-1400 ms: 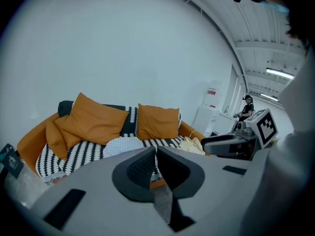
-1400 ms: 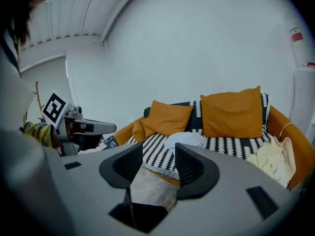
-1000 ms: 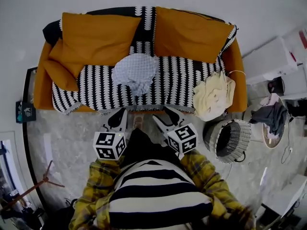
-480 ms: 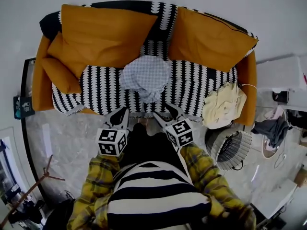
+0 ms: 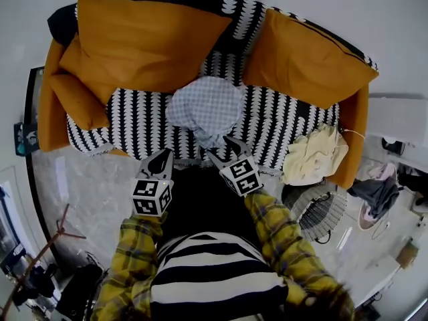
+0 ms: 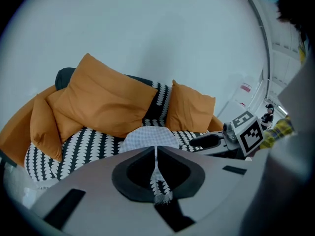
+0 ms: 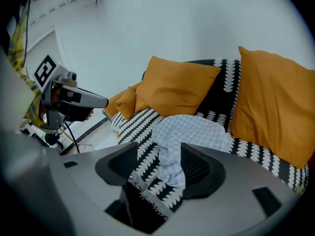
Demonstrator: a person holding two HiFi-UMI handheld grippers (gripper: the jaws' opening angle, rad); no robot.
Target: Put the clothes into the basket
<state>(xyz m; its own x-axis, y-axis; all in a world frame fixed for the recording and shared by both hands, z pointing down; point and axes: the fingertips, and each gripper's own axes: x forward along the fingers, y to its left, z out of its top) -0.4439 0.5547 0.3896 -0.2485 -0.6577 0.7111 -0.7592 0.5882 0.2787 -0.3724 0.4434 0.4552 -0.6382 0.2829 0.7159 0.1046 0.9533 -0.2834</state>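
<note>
- In the head view the sofa (image 5: 50, 112) ends at 9 o'clock in its orange arm. Bare marble floor (image 5: 87, 186) lies below it at 8 o'clock, leaving open room beside the left gripper (image 5: 160, 159).
- The left gripper view shows what the head view cannot: the left gripper (image 6: 156, 149) has its jaws pressed together on nothing. Only the fringe of the black-and-white throw (image 6: 93, 144) shows through the slit.
- The checked garment (image 5: 206, 105) lies heaped mid-seat on the throw, at 12 o'clock from both grippers. Only the right gripper view shows this garment's (image 7: 192, 129) narrow tail trailing toward the seat's front edge.
- The right gripper (image 7: 158, 150) has its jaws apart, and they have just been opening. The tail and the throw's fringe show between them, but neither pad presses on cloth.
- In the head view the right gripper (image 5: 219, 149) sits at the seat's front edge, its tips overlapping the tail.
- A cream garment (image 5: 314, 156) lies at 3 o'clock on the seat's right end, spilling over the edge. Only the head view shows it.
- The basket (image 5: 324, 209) stands on the floor at 4 o'clock, just below the cream garment and close beside the right sleeve (image 5: 277, 226).
- Dark clothes (image 5: 374, 191) lie farther right.
- Against a second ago, the sofa fills more of the head view. Both grippers have come forward toward the checked garment, and the basket has slid toward the lower right.
</note>
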